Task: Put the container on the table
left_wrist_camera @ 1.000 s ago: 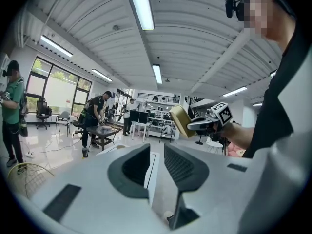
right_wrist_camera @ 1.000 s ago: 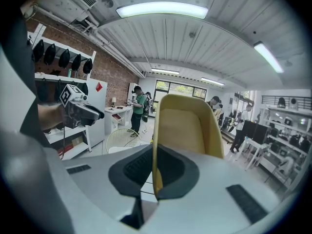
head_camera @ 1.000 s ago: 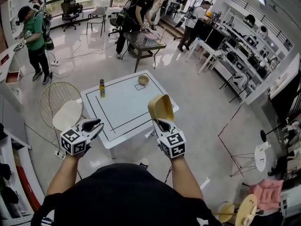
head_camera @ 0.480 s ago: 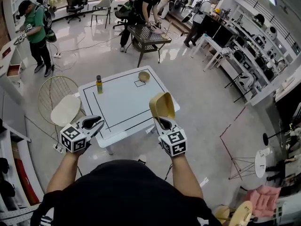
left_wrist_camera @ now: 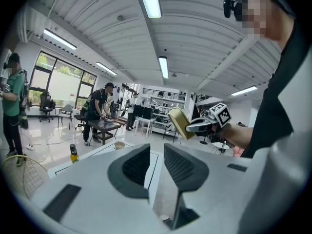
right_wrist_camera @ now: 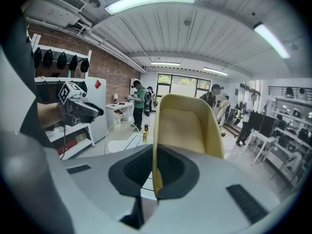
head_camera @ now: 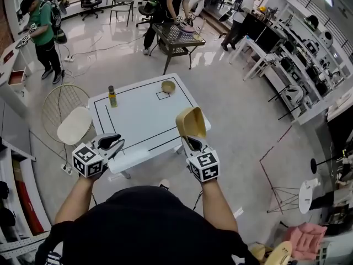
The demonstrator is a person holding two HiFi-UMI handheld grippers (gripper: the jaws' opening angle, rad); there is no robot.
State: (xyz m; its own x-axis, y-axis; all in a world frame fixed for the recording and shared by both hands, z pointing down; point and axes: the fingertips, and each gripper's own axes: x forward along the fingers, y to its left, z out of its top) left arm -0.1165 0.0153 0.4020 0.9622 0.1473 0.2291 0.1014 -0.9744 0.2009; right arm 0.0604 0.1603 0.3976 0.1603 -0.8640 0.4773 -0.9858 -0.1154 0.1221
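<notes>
A tan, scoop-shaped container (head_camera: pixel 190 123) hangs over the near right edge of the white table (head_camera: pixel 138 120). My right gripper (head_camera: pixel 190 142) is shut on the container's wall. In the right gripper view the container (right_wrist_camera: pixel 187 126) stands upright between the dark pads (right_wrist_camera: pixel 139 167), with the right gripper (right_wrist_camera: pixel 155 165) clamped on its left wall. My left gripper (head_camera: pixel 117 142) hovers at the table's near left corner. In the left gripper view the left gripper (left_wrist_camera: pixel 157 152) has a narrow gap between its jaws and nothing in it. The same view shows the container (left_wrist_camera: pixel 178 123) at the right.
A yellow bottle (head_camera: pixel 112 96) stands at the table's far left, and a small bowl (head_camera: pixel 168 86) sits by a marked square at the far edge. A white round chair (head_camera: pixel 74 125) is left of the table. People work at a dark mesh table (head_camera: pixel 175 37) beyond.
Both grippers have come forward and a little down toward the table, and the table now lies closer under them. The right gripper still holds the container.
</notes>
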